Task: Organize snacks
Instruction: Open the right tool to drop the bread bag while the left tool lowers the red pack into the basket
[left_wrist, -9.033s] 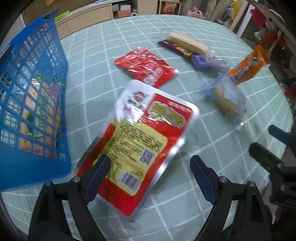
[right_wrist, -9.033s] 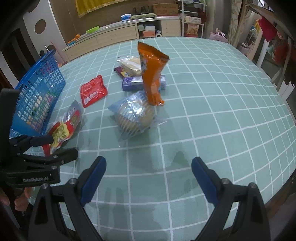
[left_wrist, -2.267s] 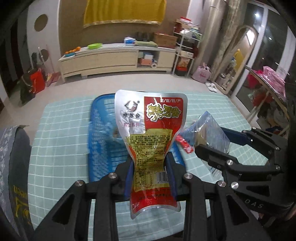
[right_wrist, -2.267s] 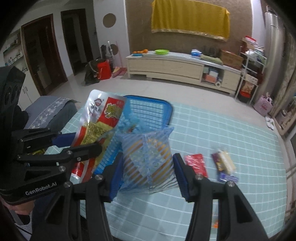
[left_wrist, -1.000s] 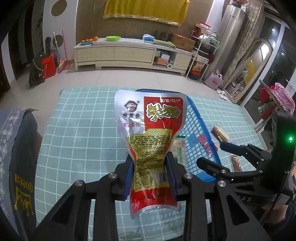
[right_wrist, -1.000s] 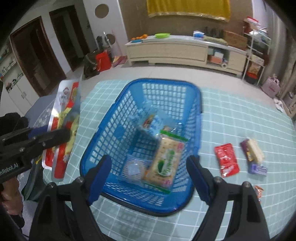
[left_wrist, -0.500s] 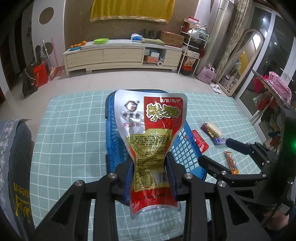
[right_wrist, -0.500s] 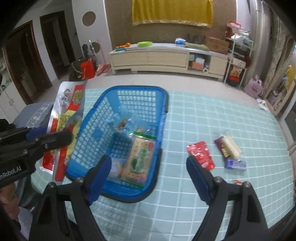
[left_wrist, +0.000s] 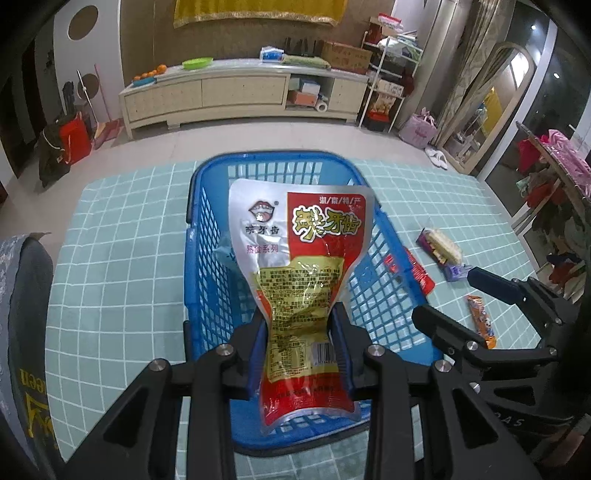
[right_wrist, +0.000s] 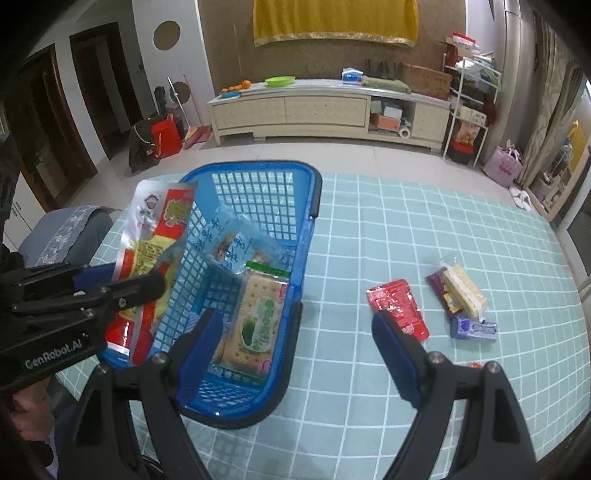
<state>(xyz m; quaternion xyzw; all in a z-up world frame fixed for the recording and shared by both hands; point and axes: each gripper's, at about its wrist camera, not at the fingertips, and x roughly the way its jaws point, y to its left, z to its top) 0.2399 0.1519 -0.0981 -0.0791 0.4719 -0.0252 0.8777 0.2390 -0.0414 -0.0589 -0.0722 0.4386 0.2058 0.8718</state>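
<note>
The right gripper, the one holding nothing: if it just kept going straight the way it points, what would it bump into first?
Probably the checked tablecloth just right of the blue basket. The right gripper has its jaws wide apart, and the basket's right rim sits close to that line, so it might clip it; depth is hard to judge.

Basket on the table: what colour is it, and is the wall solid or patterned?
Blue basket, with open grid-mesh walls; clearest in the right wrist view.

The left gripper (left_wrist: 299, 339) is held up high, pointing forward and down, its two fingers (left_wrist: 258, 354) pressed in tight against the lower part of a snack pouch (left_wrist: 301, 258) that stands up between them. The right gripper (right_wrist: 295, 354) hovers alongside, jaws spread wide with nothing between them.
</note>
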